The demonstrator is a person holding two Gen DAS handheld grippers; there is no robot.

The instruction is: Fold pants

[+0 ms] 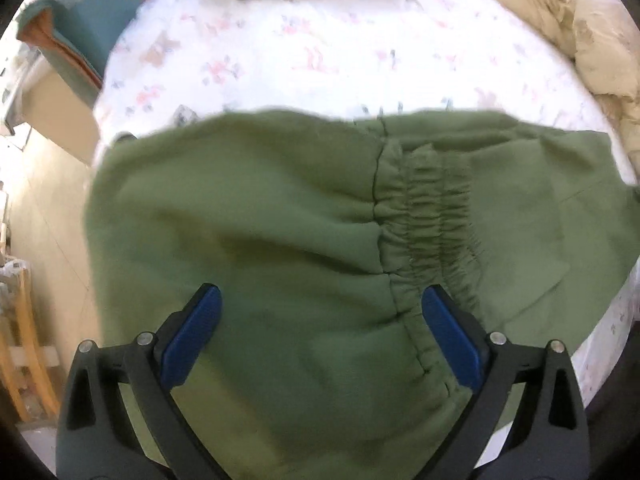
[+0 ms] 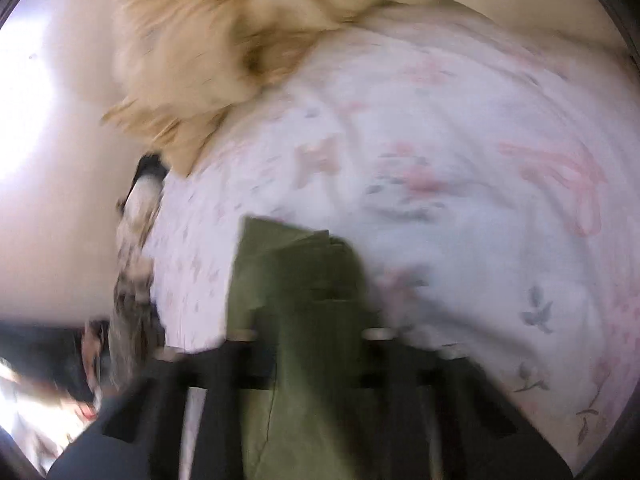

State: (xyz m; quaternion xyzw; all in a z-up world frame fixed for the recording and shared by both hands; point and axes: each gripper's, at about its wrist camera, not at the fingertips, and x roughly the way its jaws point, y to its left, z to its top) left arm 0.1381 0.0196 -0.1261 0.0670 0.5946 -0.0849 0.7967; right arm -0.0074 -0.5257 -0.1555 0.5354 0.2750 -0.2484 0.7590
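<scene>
Mid-fold: green pants (image 1: 280, 220) spread at near edge of bed (image 1: 320, 52). Left claw (image 1: 320, 320) gaped wide above waistband (image 1: 432, 216), empty. Right claw (image 2: 308, 320) clamped on pants' corner. Next: carry corner across, align edges.

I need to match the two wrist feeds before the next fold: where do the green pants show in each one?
Left wrist: green pants fill the lower middle, spread on the bed, under the open left gripper.
Right wrist: a bunched part of the pants rises at bottom centre, through the shut right gripper.
Shared landmark: the floral bedsheet; the beige bedding also shows in both.
</scene>
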